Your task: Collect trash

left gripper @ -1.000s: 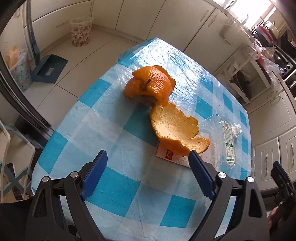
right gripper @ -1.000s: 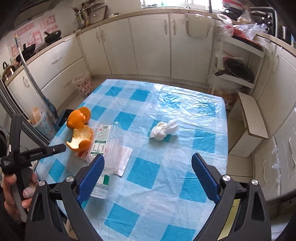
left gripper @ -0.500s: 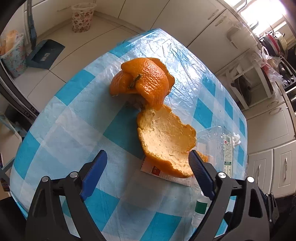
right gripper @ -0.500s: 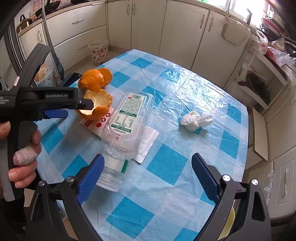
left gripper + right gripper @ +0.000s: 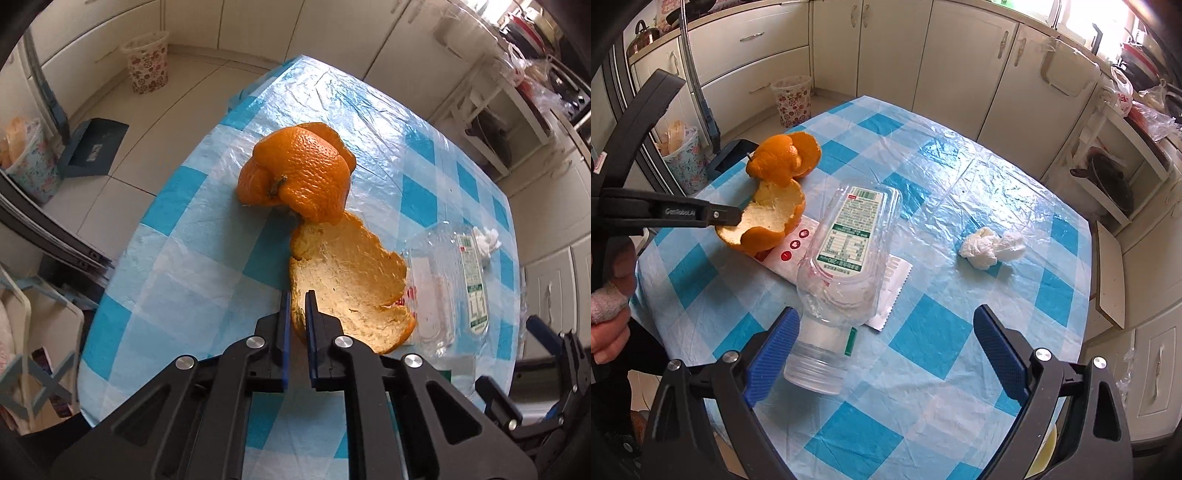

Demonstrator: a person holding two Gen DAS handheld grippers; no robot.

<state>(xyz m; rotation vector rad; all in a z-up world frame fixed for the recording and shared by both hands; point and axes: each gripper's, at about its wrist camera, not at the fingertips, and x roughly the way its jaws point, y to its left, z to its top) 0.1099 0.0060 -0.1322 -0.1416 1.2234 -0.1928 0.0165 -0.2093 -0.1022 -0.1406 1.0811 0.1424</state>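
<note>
From the left wrist view, the left hand-held gripper (image 5: pixel 295 306) has just been closing, and its blue pads now pinch the near rim of the orange peel (image 5: pixel 347 284), the open cup-shaped piece lying pith side up on the desk (image 5: pixel 177 236). A second, domed piece of peel (image 5: pixel 299 173) with its stalk showing sits just beyond and touches the first. I judge the peel light and leathery: stiff enough at the rim to lift by one edge, but it could tear where the two pieces join, so a grip deep on the thick rim, as here, looks sound. To the right lies a crushed clear plastic bottle (image 5: pixel 443 280) over a printed paper wrapper, with a crumpled tissue (image 5: pixel 487 238) farther off. A floral waste basket (image 5: pixel 146 62) stands on the floor beyond the desk corner.

From the right wrist view, the right hand-held gripper (image 5: pixel 886 343) is spread wide with nothing between its pads, hovering above the neck end of the bottle (image 5: pixel 849 254). The bottle lies on its side, flattened, cap end toward the camera, resting on the paper wrapper (image 5: pixel 790 254). It should be very light, springy and slick; its flattened middle would probably give a surer hold than the round neck. The left hand-held gripper (image 5: pixel 738 216) is seen from the side here, clamped on the peel's rim (image 5: pixel 764 221), with the person's fingers (image 5: pixel 609 306) around its handle. The tissue (image 5: pixel 990 245) lies well apart to the right, soft and easily pinched anywhere.
</note>
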